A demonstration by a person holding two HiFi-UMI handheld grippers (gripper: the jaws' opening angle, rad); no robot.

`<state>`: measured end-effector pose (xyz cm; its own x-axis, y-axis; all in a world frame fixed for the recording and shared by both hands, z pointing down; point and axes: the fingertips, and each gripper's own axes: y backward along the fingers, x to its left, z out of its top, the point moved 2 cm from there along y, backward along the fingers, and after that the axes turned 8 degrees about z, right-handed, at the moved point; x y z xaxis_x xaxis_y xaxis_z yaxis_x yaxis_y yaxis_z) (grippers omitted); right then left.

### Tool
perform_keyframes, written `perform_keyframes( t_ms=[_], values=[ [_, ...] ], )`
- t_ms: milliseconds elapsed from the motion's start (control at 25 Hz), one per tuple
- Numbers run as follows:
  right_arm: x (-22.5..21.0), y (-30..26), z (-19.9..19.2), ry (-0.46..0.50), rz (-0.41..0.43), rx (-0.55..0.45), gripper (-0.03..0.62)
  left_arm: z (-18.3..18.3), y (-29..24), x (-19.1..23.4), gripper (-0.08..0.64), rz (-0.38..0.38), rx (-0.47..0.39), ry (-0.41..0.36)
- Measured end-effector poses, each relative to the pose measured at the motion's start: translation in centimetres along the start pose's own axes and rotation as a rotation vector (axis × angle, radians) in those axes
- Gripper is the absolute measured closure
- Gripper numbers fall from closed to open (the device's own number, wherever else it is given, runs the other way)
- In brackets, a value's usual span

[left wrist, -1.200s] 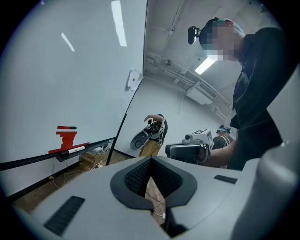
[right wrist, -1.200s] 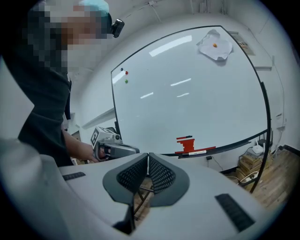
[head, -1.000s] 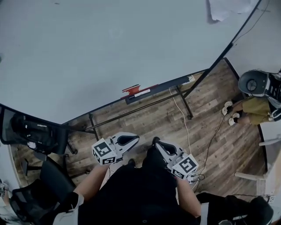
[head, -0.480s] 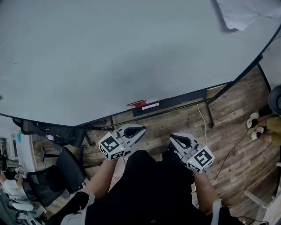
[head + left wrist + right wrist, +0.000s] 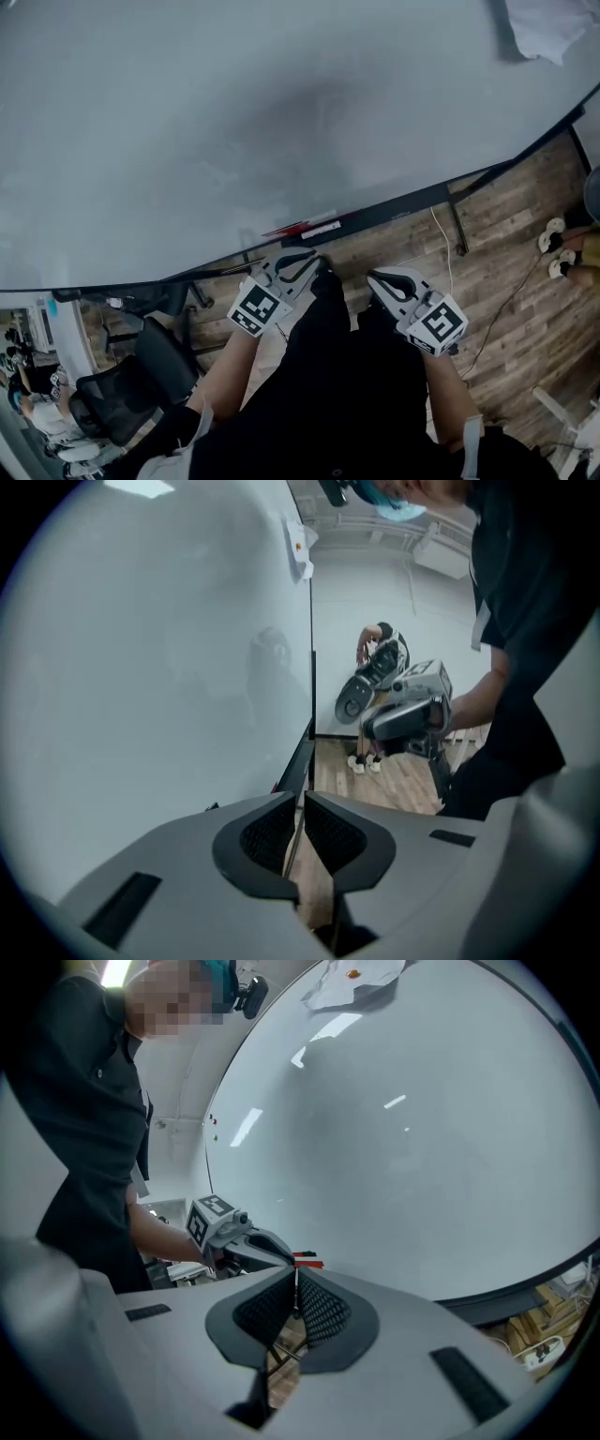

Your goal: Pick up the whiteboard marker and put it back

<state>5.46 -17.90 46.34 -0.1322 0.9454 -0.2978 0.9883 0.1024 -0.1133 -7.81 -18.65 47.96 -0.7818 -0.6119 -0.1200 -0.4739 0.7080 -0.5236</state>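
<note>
At the lower left of the head view stands a black office chair (image 5: 141, 384) on the wooden floor (image 5: 506, 272). The upper part of the frame is filled by a big whiteboard (image 5: 234, 112).

A little left of the centre is the left gripper (image 5: 307, 264), held just under the lower edge of the board. In the left gripper view its jaws are nearly pressed together. Only a thin slit stays between them, and nothing is inside it.

Above the two grippers runs the dark tray (image 5: 394, 208) along the bottom of the board. On it lies the whiteboard marker (image 5: 322, 228), a small pale stick, just beside a red object (image 5: 289, 228). It is very small here, so I am not fully sure of its form. No gripper touches it.

Right of the centre is the right gripper (image 5: 378, 279), near the left one but apart from it. In the right gripper view its jaws are closed tip to tip and hold nothing.

At the upper right corner a sheet of paper (image 5: 544, 23) hangs on the board.
</note>
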Motion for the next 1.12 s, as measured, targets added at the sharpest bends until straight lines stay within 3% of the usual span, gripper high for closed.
perform_keyframes(
  t_ms=[160, 360, 600, 800, 1120],
  values=[
    [-0.3, 0.3, 0.2, -0.033, -0.028, -0.022, 0.572, -1.9, -2.0, 0.3, 0.495, 0.045, 0.135, -0.182],
    [-0.8, 0.3, -0.3, -0.034, -0.012, 0.015, 0.571, -3.8, -3.5, 1.4, 0.48, 0.125, 0.232, -0.309],
    [-1.3, 0.0, -1.5, -0.053, 0.013, 0.047, 0.571, -6.1, -5.9, 1.2, 0.476, 0.175, 0.353, -0.381],
    [-0.7, -0.1, -1.4, -0.062, 0.024, 0.058, 0.571, -6.9, -6.5, 1.8, 0.472, 0.222, 0.421, -0.395],
    [-0.4, 0.1, -1.9, -0.071, 0.017, 0.072, 0.572, -7.3, -6.8, 2.0, 0.463, 0.243, 0.447, -0.404]
  ],
)
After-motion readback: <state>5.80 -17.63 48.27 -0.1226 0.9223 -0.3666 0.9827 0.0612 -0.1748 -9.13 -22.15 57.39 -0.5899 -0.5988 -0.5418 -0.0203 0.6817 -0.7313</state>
